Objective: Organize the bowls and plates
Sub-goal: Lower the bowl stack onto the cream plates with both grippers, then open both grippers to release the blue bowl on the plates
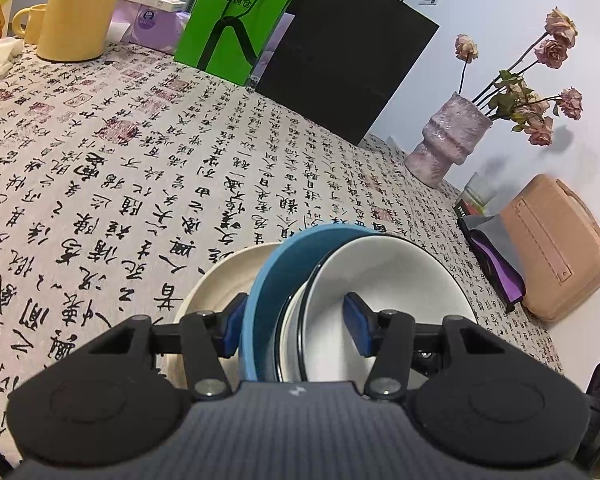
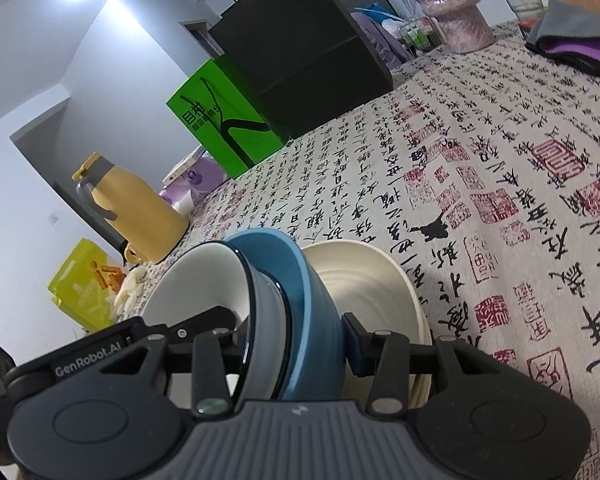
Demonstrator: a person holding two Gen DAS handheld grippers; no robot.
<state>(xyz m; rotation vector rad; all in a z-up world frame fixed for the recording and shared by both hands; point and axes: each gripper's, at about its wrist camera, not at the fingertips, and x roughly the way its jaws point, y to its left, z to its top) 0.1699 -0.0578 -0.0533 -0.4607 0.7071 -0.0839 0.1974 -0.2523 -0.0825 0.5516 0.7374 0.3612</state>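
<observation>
Left hand-held gripper (image 1: 296, 326): jaws clamp the tilted stack, one pad outside the blue bowl (image 1: 260, 300), the other inside the white bowl (image 1: 388, 276) nested in it. Right hand-held gripper (image 2: 296, 340): jaws grip the same stack from the opposite side. A cream plate (image 2: 364, 280) sits just behind, on the table (image 1: 140, 160). Only the left view shows the dried roses (image 1: 540, 80) and pink case (image 1: 556, 248); only the right view shows the whole yellow kettle (image 2: 136, 220).

We see a white bowl (image 1: 396, 280) with a dark rim sitting inside a blue bowl (image 1: 260, 308), both tipped on their sides. A cream plate (image 1: 216, 284) is just beside them, at 9 o'clock.
</observation>
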